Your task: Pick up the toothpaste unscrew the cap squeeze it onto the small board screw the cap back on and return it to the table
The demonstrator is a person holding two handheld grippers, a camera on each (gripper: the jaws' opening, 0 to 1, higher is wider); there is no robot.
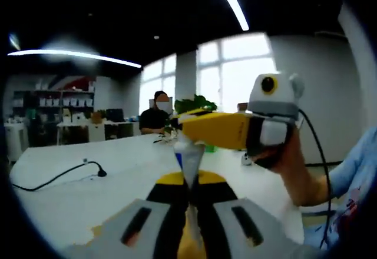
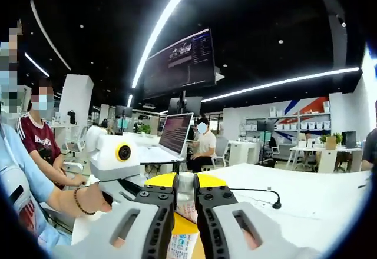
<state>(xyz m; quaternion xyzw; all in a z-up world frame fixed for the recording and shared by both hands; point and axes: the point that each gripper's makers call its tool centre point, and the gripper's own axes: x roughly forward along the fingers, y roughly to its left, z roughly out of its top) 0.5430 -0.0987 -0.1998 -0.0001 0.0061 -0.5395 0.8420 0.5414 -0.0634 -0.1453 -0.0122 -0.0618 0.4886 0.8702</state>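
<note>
Toothpaste [image 2: 184, 212] is off the bench [image 1: 76, 194], clamped between both your tools, left tool [image 1: 189, 203] on its tail, right tool [image 2: 185, 203] closed at the cap end; unscrewing, squeezing, recapping remain

In the left gripper view, the left gripper [image 1: 189, 197] rises from 6 o'clock with its two jaws drawn close together, clamped on the flat end of the toothpaste tube [image 1: 189, 162]. The right gripper [image 1: 191, 130] enters from 3 o'clock, lying almost level, and its tip meets the upper end of the same tube. A hand [image 1: 288, 165] grips its handle, with a light blue sleeve [image 1: 347, 176] at 4 o'clock.

In the right gripper view, the right gripper [image 2: 186, 203] has its jaws nearly closed around the tube's cap end [image 2: 186, 183]. The other hand [image 2: 88, 200], wearing a bead bracelet [image 2: 78, 202], holds the left gripper [image 2: 126, 188] at 8 o'clock.
</note>
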